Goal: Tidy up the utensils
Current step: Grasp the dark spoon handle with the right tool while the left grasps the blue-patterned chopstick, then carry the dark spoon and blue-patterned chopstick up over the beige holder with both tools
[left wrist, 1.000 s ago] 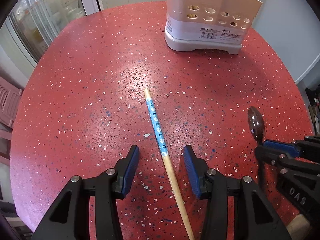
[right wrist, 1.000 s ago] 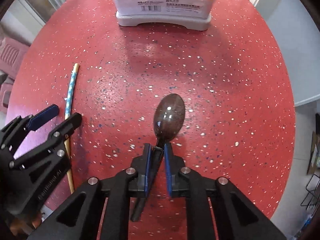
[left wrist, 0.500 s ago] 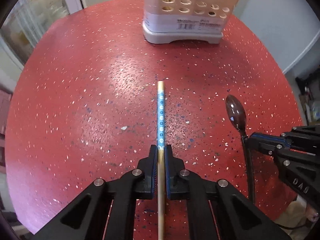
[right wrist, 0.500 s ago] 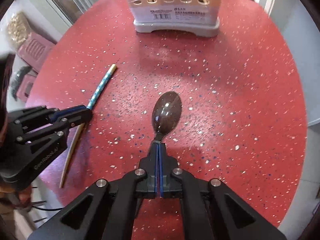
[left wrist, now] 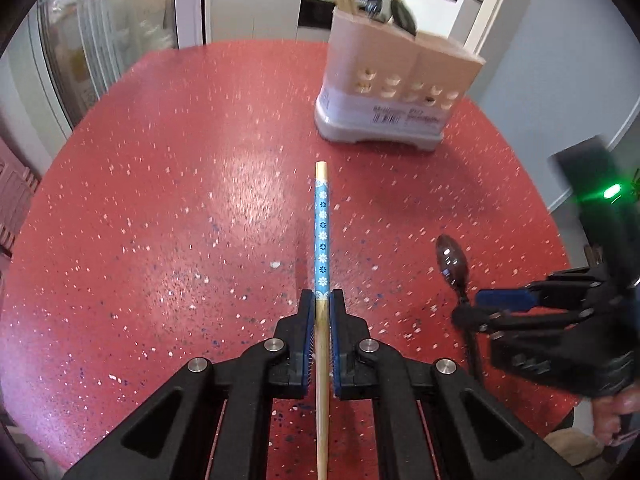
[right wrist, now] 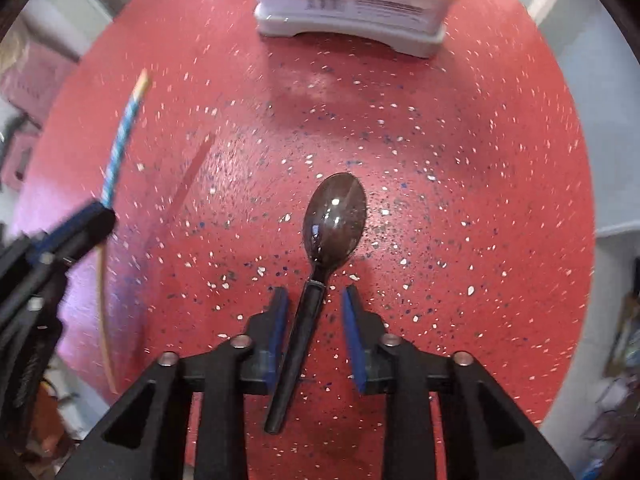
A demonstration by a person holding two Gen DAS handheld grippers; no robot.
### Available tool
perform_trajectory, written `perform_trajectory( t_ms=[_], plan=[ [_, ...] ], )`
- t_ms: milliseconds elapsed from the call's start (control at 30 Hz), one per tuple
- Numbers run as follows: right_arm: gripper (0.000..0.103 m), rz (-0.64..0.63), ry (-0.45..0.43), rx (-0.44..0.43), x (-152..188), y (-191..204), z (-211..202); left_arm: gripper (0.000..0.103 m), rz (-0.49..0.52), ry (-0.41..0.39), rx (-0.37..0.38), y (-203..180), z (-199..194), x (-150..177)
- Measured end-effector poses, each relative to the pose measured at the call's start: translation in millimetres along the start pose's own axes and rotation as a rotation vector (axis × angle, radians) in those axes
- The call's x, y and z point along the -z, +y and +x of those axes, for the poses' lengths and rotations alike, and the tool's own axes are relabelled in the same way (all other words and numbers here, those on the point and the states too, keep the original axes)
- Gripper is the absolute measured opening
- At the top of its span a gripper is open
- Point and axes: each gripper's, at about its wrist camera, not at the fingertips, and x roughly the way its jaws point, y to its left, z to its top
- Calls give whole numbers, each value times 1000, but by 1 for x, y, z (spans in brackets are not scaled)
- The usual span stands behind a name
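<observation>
My left gripper (left wrist: 322, 300) is shut on a bamboo chopstick (left wrist: 321, 232) with a blue flowered band. It holds the stick clear of the red speckled table (left wrist: 160, 200), tip toward the utensil holder (left wrist: 392, 80). In the right wrist view the same chopstick (right wrist: 120, 148) casts a shadow on the table beside the left gripper (right wrist: 96, 216). A dark spoon (right wrist: 334, 220) lies bowl-up on the table. Its handle runs between the fingers of my right gripper (right wrist: 314, 291), whose jaws are opening and stand apart around it. The handle lies close to the left pad. The left wrist view shows the spoon (left wrist: 452, 258) and the right gripper (left wrist: 480, 306).
The beige holder (right wrist: 352, 20) on a grey base stands at the table's far side with several utensils in it. A pink chair (left wrist: 12, 200) stands off the left edge. A hand (left wrist: 616, 420) grips the right tool. A grey wall (left wrist: 560, 60) rises on the right.
The left gripper closed on the chopstick and raised it off the table. The right gripper closed on the spoon's handle, then parted again; the spoon lies on the table.
</observation>
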Motion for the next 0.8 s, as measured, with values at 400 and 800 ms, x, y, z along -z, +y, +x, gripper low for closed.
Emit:
perform_trajectory(
  t_ms=[400, 800],
  plan=[
    [12, -17, -135, -154, 33, -5, -19, 35, -52, -105, 16, -1, -32, -3],
    [12, -40, -463, -300, 61, -36, -103, 35, -54, -165, -5, -16, -43, -19]
  ],
)
